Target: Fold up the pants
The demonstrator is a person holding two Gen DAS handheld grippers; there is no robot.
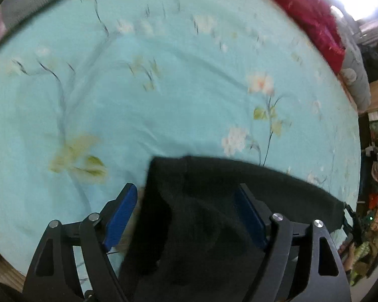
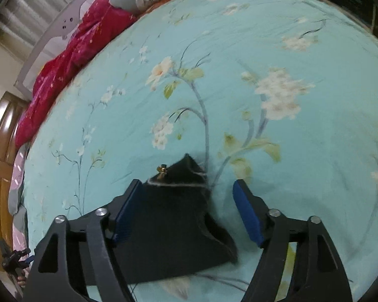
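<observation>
Closest to the cameras, both grippers stand over the black pants [image 1: 214,201] with their fingers spread and pinching nothing. In the left gripper [image 1: 186,216] the cloth lies between the blue pads [image 1: 121,216] without being pressed. In the right gripper [image 2: 186,211] a corner of the pants with a small gold ornament [image 2: 161,171] sits near one finger, and the other finger is over the bare bedsheet [image 2: 289,151].

The pants rest on the near part of the sheet. The cloth looks soft, thick and a little fuzzy at the edge, so I think a released fold may slide open, or a finger may catch it when lifting away.

Farther off, the thin turquoise sheet has printed flowers and light wrinkles. Beyond lies a red blanket [image 2: 70,60], glossy and crumpled.
</observation>
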